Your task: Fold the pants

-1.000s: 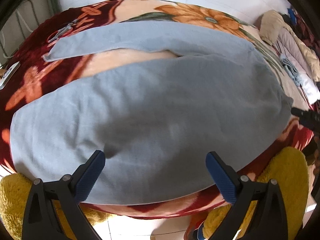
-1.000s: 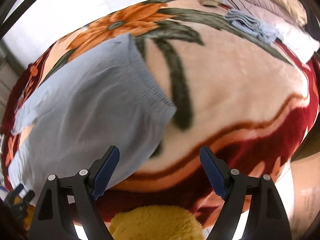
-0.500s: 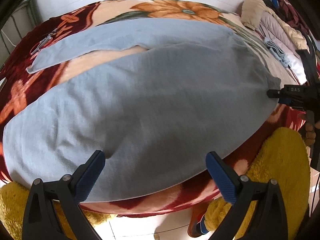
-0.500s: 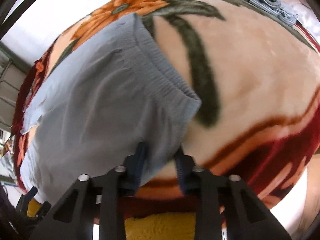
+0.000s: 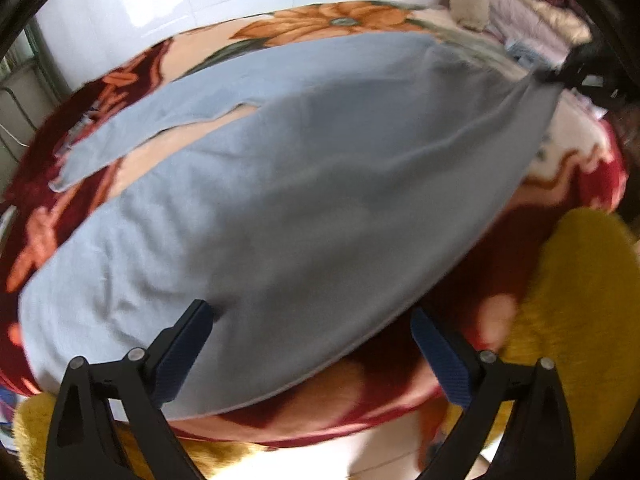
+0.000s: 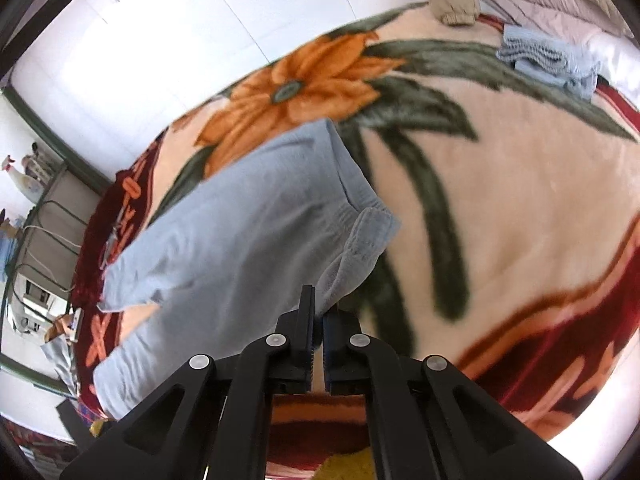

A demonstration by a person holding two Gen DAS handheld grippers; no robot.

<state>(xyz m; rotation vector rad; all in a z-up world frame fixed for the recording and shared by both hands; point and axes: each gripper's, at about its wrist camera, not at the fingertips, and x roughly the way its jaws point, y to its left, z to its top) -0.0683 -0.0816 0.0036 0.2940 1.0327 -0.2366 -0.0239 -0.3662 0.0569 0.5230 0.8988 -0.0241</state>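
Light grey-blue pants point(image 5: 304, 192) lie spread over a flowered blanket point(image 5: 572, 164), legs to the left and waistband to the right. My left gripper point(image 5: 312, 328) stands open low over the near pant leg, its left fingertip point(image 5: 196, 324) at the cloth, nothing pinched. My right gripper point(image 6: 319, 312) is shut on the near corner of the waistband point(image 6: 360, 248) and holds it lifted off the blanket. In the left wrist view that gripper point(image 5: 576, 68) shows at the upper right, with the cloth stretched up to it.
A heap of folded clothes point(image 6: 548, 56) and bedding point(image 5: 520, 12) sits at the far right of the bed. A white tiled wall point(image 6: 200, 32) runs behind. Yellow fuzzy cloth point(image 5: 576, 304) lies under the blanket's near edge. A metal rack point(image 6: 44, 240) stands at the left.
My right gripper went from wide open to shut on the waistband corner and has risen, pulling the cloth up. My left gripper drifted over the pant leg and stayed open.
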